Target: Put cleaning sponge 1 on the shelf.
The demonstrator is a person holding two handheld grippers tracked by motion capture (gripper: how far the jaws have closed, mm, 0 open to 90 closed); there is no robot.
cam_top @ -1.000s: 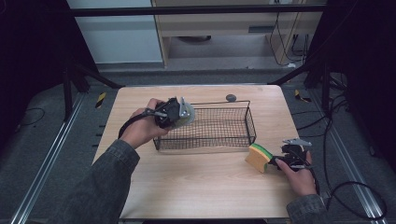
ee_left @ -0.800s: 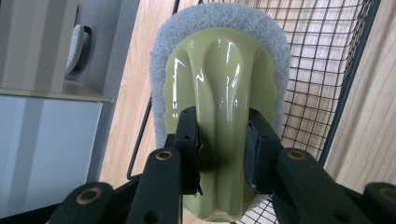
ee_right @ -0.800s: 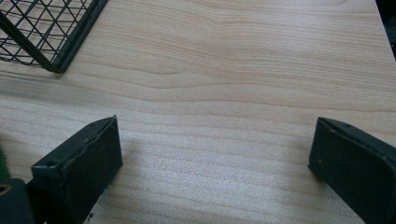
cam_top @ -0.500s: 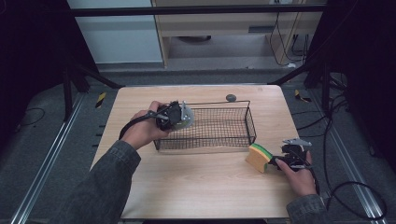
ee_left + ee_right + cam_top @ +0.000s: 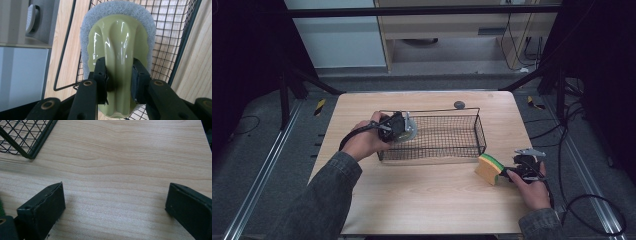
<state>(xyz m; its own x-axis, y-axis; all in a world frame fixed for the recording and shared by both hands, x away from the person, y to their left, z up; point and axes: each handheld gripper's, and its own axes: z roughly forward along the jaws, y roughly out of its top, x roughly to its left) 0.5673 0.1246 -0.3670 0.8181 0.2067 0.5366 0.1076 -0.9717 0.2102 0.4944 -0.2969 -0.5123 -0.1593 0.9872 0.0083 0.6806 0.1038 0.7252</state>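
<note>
From the high view I count one light wooden table (image 5: 427,200), one black wire basket (image 5: 437,137) standing on it, one small dark round knob-like object (image 5: 459,104) on the table just beyond the basket's far rim, and one yellow sponge with a green scouring layer (image 5: 489,168) lying on the table off the basket's near right corner. My left gripper (image 5: 396,126) sits at the basket's left end, held by the left hand (image 5: 364,142), and its two black jaws are clamped on one pale green glossy plastic scrubber with a white mesh pad (image 5: 117,50). In the left gripper view the jaws press on either side of the raised ridge of the green plastic back, the white pad rims its far edge, and the basket's wire mesh shows behind and to the right of it; from that view the scrubber is over the basket's end, though I cannot tell whether it touches the wire. My right gripper (image 5: 524,165) is at the table's right side, held by the right hand (image 5: 529,187), just beside the sponge. In the right gripper view its jaws stand wide apart with bare wood between them, a sliver of green at the left edge, and one corner of the basket at the upper left.
</note>
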